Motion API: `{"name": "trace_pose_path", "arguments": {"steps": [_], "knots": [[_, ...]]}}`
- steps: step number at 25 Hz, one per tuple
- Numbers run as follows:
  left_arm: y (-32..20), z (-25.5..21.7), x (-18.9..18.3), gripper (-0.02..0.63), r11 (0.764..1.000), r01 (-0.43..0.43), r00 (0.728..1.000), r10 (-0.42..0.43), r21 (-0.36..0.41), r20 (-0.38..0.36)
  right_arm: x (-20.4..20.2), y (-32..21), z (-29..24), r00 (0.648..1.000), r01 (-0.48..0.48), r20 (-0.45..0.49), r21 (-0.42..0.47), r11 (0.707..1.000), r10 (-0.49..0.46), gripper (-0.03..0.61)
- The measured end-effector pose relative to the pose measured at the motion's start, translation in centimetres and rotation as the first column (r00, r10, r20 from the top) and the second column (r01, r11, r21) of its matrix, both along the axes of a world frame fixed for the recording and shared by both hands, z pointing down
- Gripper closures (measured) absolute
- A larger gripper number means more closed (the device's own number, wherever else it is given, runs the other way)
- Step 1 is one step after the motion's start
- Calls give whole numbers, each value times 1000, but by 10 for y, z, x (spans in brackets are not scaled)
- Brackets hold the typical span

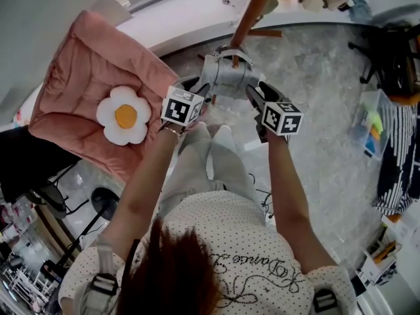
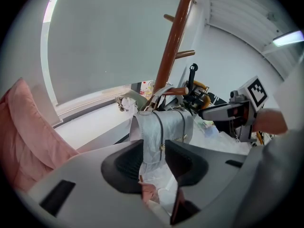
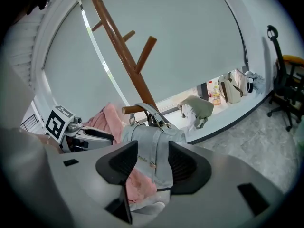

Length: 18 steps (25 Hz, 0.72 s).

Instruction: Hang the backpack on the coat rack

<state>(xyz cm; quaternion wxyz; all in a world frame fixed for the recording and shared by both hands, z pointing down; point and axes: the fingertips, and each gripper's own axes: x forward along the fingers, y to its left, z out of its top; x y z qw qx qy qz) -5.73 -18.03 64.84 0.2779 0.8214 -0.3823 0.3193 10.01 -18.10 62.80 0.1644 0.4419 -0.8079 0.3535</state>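
Observation:
A small grey backpack [image 1: 226,77] hangs by its top strap on a low peg [image 3: 130,110] of the brown wooden coat rack [image 1: 252,12]. My left gripper [image 1: 200,89] sits at its lower left side and my right gripper [image 1: 254,94] at its lower right. In the left gripper view the backpack [image 2: 164,127] shows in the gap of the wide jaws of the left gripper [image 2: 154,160]; the pads do not visibly press it. The right gripper [image 3: 153,163] likewise frames the backpack [image 3: 152,141] with its jaws apart.
A pink padded chair [image 1: 79,77] with a flower-shaped cushion [image 1: 125,115] stands close at the left. A curved window ledge [image 1: 197,25] behind the rack carries bags [image 3: 199,107]. An office chair [image 1: 394,51] and a box of clutter [image 1: 374,123] are at the right.

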Motion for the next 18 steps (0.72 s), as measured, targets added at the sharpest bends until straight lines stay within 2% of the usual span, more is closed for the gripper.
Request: {"name": "trace_pose_path", "arguments": {"steps": [8, 18], "knots": [[-7, -46, 0, 515, 995, 22, 999, -19, 95, -36, -2, -1, -43, 1000, 9, -16, 87, 996, -7, 404], [-20, -114, -5, 576, 967, 63, 995, -42, 249, -89, -4, -4, -118, 1000, -7, -24, 244, 970, 13, 471]]}}
